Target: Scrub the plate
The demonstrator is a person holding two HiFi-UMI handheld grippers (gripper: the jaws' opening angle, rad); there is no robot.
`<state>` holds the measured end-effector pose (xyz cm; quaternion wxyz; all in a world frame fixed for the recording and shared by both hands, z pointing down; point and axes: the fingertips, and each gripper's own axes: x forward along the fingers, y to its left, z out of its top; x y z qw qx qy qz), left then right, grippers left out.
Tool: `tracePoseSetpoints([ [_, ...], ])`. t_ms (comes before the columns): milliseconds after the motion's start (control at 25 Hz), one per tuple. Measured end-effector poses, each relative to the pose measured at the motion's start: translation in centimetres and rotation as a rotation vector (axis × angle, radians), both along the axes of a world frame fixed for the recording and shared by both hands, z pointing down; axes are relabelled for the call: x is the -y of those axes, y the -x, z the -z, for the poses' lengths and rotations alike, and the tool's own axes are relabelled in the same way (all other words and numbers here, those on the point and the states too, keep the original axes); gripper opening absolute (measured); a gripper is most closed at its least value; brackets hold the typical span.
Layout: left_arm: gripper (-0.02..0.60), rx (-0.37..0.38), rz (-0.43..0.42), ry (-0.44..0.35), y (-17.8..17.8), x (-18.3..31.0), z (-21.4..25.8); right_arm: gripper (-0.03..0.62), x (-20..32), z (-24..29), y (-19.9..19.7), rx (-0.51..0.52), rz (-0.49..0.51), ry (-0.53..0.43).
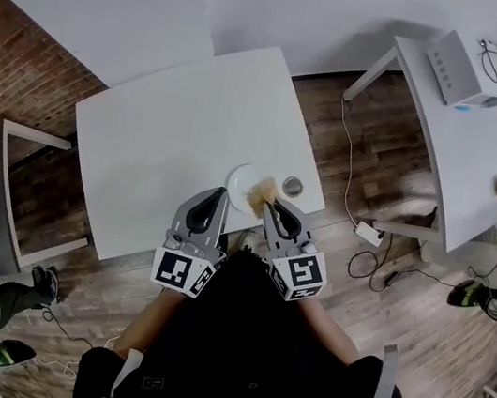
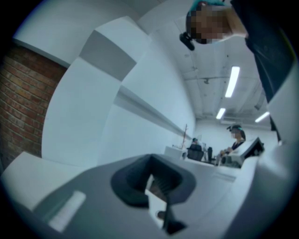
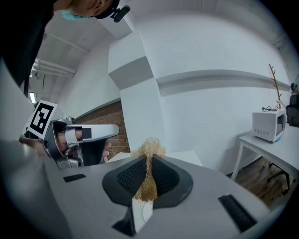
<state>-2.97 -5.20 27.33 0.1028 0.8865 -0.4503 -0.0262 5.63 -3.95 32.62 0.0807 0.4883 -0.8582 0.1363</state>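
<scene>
Where the plate (image 1: 240,180) sits, right hand-held gripper (image 1: 267,204) pinches scrubber (image 1: 262,191).

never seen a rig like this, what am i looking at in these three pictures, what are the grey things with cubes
No robot: a person holds a grey claw tool in each hand; the marker cubes belong to them. Picture one is from a head camera looking down; the other two are from cameras on each claw. On the white table lie a round white plate and a small metal cup. The right claw is shut on a tan fibrous scrubbing pad at the plate's edge. The left claw sits at the plate's other side; its grip is unclear.
</scene>
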Motion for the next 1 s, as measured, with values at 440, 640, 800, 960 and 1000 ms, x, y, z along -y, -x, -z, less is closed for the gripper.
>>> tracePoseSetpoints([
  [440, 0.002, -0.004, -0.007, -0.012, -0.85, 0.67, 0.43, 0.034, 0.31, -0.15, -0.61, -0.012, 0.008, -0.003],
  [640, 0.002, -0.006, -0.005, -0.014, -0.45, 0.59, 0.42, 0.035, 0.29, 0.05, -0.22, -0.01, 0.005, -0.007],
  [800, 0.002, -0.005, -0.005, -0.013, -0.48, 0.59, 0.36, 0.035, 0.42, 0.24, -0.19, -0.006, 0.001, -0.01],
  [960, 0.002, -0.005, -0.006, -0.013, -0.38, 0.52, 0.26, 0.035, 0.37, 0.14, -0.14, -0.012, 0.001, -0.013],
  [1000, 0.002, -0.006, -0.005, -0.014, -0.35, 0.53, 0.26, 0.034, 0.38, 0.14, -0.13, -0.012, 0.001, -0.012],
])
